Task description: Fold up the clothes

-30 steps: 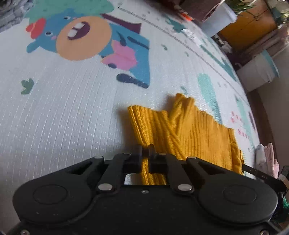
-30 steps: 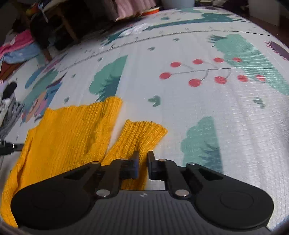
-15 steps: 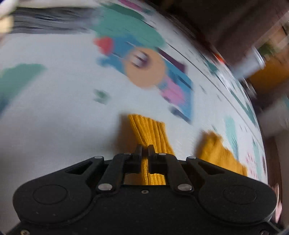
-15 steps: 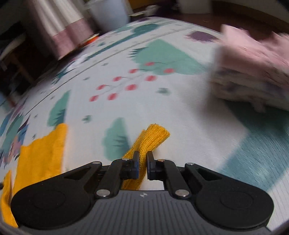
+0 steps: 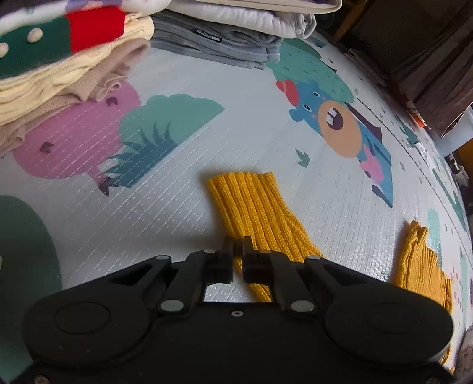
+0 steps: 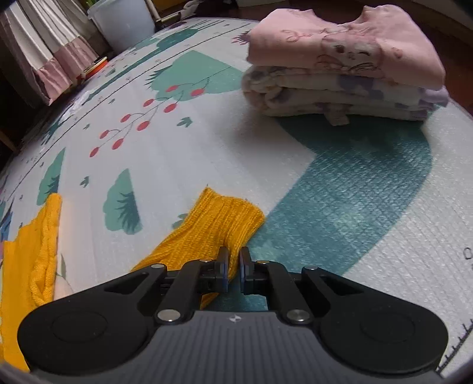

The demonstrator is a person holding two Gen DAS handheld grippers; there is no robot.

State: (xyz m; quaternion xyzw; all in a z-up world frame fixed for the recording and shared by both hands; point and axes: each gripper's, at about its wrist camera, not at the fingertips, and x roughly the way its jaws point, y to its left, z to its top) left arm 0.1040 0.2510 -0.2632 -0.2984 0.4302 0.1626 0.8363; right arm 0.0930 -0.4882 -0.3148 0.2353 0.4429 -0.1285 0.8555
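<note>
A mustard-yellow ribbed knit sweater lies on the printed play mat. My left gripper (image 5: 238,246) is shut on one sleeve (image 5: 254,203), whose cuff stretches out ahead of the fingers. The sweater's body (image 5: 419,265) shows at the right of the left wrist view. My right gripper (image 6: 233,255) is shut on the other sleeve (image 6: 218,221), its cuff lying flat on the mat just ahead. The sweater's body (image 6: 32,251) sits at the left edge of the right wrist view.
A stack of folded cream, green and red knits (image 5: 59,59) and grey and white folded clothes (image 5: 224,38) lie ahead of the left gripper. A folded pink and floral pile (image 6: 343,65) lies ahead of the right gripper. A pale bin (image 6: 124,20) and a curtain (image 6: 47,53) stand beyond the mat (image 6: 165,159).
Both grippers have drawn their sleeves outward, away from the sweater's body, and rolled. The folded stacks have come into view ahead of each gripper.
</note>
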